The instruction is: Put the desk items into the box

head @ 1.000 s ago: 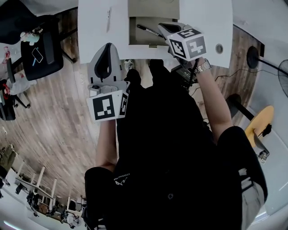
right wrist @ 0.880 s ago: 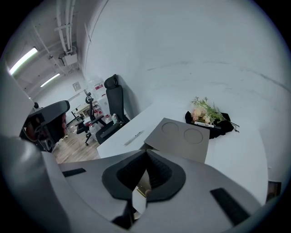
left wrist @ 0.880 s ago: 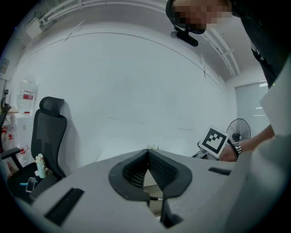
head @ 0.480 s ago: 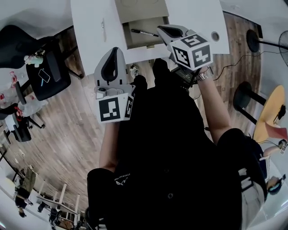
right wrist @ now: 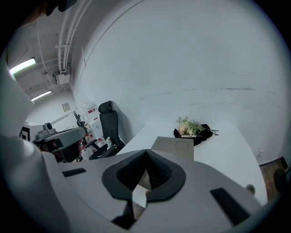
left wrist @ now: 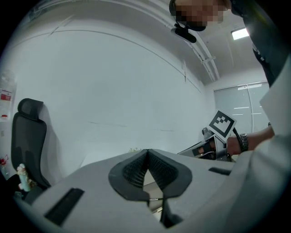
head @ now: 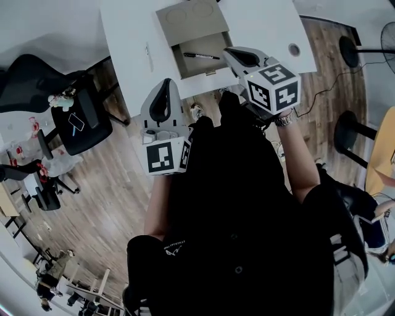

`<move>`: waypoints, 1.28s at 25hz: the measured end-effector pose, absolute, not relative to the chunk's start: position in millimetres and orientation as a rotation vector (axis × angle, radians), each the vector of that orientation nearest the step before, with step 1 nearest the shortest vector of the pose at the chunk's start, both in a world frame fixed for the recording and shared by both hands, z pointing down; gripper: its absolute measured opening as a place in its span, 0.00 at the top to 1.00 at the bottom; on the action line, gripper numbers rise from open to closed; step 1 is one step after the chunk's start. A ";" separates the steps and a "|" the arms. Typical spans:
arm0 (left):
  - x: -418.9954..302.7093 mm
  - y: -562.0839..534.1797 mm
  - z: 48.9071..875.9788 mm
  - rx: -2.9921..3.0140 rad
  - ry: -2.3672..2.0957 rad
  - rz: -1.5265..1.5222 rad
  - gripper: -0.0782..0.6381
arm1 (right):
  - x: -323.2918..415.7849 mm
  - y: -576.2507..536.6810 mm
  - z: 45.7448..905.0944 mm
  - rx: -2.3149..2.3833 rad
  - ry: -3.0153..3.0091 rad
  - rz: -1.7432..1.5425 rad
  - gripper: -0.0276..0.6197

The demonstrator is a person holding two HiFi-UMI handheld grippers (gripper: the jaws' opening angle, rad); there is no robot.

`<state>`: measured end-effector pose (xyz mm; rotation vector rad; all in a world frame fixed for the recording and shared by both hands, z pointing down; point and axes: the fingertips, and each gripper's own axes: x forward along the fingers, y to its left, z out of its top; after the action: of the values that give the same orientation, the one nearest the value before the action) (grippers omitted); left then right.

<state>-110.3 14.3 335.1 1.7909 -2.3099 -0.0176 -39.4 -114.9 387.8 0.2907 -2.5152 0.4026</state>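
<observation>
A grey box lies open on the white desk, its lid folded back. One black pen rests inside it. A second pen lies on the desk to the box's left. My left gripper hangs off the desk's near edge, shut and holding nothing. At the box's right near corner my right gripper is shut too, also without anything in it. The right gripper view shows shut jaws with the lid beyond. In the left gripper view the pads meet.
A black bag with flowers sits at the desk's far end. A cable hole marks the desk's right side. Black office chairs stand on the wooden floor to the left. A stool and cables are on the right.
Both grippers have shifted a little right and lower in the head view, and more of the desk and the box lid shows. Both stay shut and hold nothing.
</observation>
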 end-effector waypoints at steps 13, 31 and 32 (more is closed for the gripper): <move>-96.7 19.9 328.8 1.833 -2.304 -0.018 0.88 | -24.3 -87.8 377.0 0.292 -2.563 0.381 0.96; -130.4 22.2 249.8 1.889 -2.459 -0.097 0.88 | -23.8 -94.4 274.3 0.352 -2.779 0.221 0.96; -132.1 23.5 243.2 1.896 -2.473 -0.102 0.88 | -24.3 -94.0 265.0 0.356 -2.800 0.206 0.96</move>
<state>-132.1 23.5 243.2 1.8957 -2.4728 -0.1021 -24.3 -94.0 265.0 0.3556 -2.7996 0.2065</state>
